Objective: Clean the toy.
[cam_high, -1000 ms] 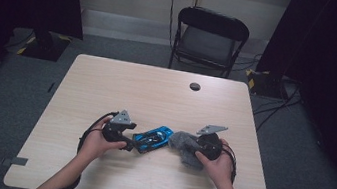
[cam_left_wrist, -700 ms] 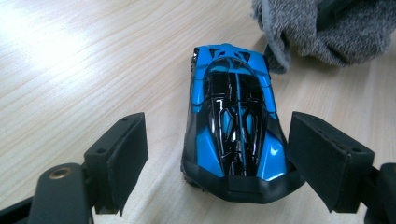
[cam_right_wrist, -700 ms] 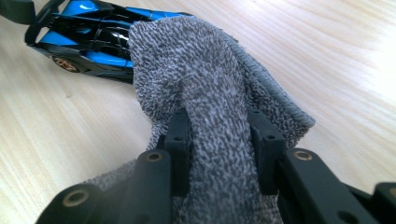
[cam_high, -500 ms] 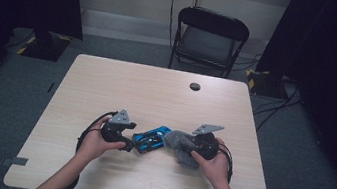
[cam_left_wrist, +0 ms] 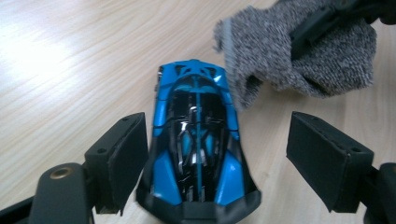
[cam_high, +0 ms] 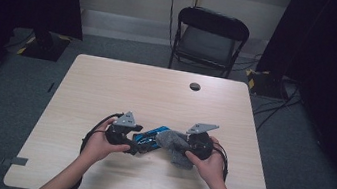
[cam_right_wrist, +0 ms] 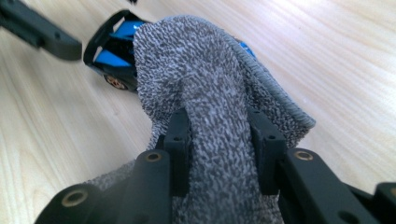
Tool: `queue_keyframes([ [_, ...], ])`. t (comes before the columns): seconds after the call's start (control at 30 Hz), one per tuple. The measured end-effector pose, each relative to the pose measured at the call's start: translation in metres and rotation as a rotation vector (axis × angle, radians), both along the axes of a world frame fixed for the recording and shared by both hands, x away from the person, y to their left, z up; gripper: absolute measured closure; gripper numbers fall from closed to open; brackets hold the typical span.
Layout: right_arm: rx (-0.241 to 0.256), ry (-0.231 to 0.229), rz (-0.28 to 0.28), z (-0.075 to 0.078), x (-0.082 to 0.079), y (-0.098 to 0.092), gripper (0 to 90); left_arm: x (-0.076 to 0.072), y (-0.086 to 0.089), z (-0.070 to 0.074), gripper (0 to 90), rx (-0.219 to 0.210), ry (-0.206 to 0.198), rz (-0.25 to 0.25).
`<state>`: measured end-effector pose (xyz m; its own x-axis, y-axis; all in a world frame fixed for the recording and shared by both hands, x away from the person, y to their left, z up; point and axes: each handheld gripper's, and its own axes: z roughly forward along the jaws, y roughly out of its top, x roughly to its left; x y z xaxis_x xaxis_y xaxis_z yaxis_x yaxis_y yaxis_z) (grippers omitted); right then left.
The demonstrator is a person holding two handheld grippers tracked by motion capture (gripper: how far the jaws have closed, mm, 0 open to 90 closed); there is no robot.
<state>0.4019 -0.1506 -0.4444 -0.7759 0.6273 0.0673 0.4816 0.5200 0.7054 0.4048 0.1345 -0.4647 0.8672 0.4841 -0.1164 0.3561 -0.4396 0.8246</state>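
left gripper [cam_left_wrist: 217, 161] jaws released around blue toy car [cam_left_wrist: 196, 140]; right gripper [cam_right_wrist: 219, 140] jaws clenched on grey cloth [cam_right_wrist: 210, 93] touching it

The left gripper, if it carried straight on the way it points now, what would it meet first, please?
The blue toy car, already lying between the open jaws of the left gripper. Beyond it comes the grey cloth, though depth there is unclear.
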Motion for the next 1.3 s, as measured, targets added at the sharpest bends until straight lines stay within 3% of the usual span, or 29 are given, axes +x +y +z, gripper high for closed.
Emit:
queue_keyframes([
  [0.1, 0.020, -0.006, 0.024, 0.005, 0.000, 0.000, 65.6, -0.001, -0.005, 0.000, 20.6, 0.000, 0.000, -0.017],
  [0.4, 0.015, 0.005, 0.058, 0.004, -0.002, 0.010, 65.6, -0.002, -0.020, 0.007, 22.7, -0.004, -0.025, -0.065],
  [0.57, 0.027, 0.007, 0.094, 0.004, -0.003, 0.016, 65.3, 0.001, -0.027, 0.004, 34.1, 0.008, -0.017, -0.098],
  [0.6, 0.028, 0.008, 0.102, 0.005, -0.003, 0.018, 65.3, 0.001, -0.028, 0.004, 41.3, 0.004, -0.005, -0.105],
  [0.63, 0.028, 0.008, 0.102, 0.005, -0.003, 0.018, 65.3, 0.002, -0.029, 0.004, 41.3, 0.001, -0.004, -0.110],
  [0.67, 0.033, 0.008, 0.105, 0.006, -0.003, 0.019, 65.2, 0.002, -0.031, 0.005, 47.1, 0.005, -0.007, -0.116],
  [0.8, 0.040, 0.010, 0.121, 0.006, -0.003, 0.020, 65.2, 0.003, -0.035, 0.007, 53.6, 0.001, -0.007, -0.147],
  [0.87, 0.045, 0.008, 0.127, 0.006, -0.003, 0.020, 65.2, 0.004, -0.036, 0.007, 54.9, 0.021, -0.011, -0.157],
  [1.03, 0.047, 0.011, 0.156, 0.007, -0.004, 0.020, 63.8, 0.003, -0.037, 0.007, 72.8, 0.040, 0.015, -0.192],
  [1.13, 0.052, 0.016, 0.162, 0.006, -0.004, 0.021, 62.2, 0.003, -0.035, 0.009, 80.2, 0.043, 0.047, -0.175],
  [1.3, 0.085, 0.023, 0.160, 0.008, -0.004, 0.022, 53.1, 0.002, -0.028, 0.018, 82.3, 0.021, 0.047, -0.157],
])
